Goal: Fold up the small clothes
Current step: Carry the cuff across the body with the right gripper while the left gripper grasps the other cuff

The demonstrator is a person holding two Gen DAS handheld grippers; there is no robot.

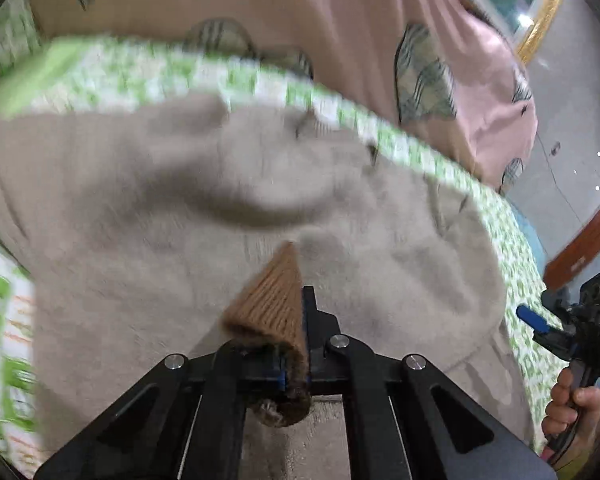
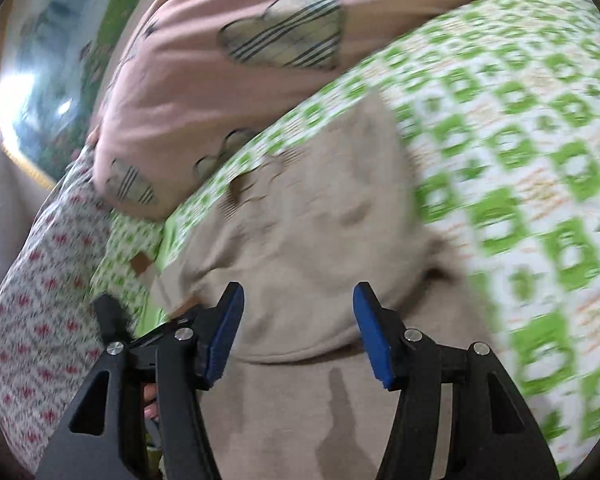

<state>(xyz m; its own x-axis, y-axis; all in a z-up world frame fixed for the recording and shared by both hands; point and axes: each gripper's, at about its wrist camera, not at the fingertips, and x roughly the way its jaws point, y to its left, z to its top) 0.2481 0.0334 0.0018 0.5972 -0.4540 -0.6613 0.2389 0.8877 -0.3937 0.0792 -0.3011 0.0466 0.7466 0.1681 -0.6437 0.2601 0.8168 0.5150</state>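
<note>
A small beige fleece garment lies rumpled on the green-and-white patterned cloth; it also shows in the right wrist view. My left gripper is shut on the garment's brown ribbed cuff and holds it over the beige body. My right gripper is open and empty, its blue pads spread just above the garment's lower part. The right gripper and the hand on it also show at the right edge of the left wrist view.
The person in a pink top with plaid heart patches stands at the far side of the surface. A red-and-white patterned cloth lies at the left. The green-patterned cloth spreads out to the right.
</note>
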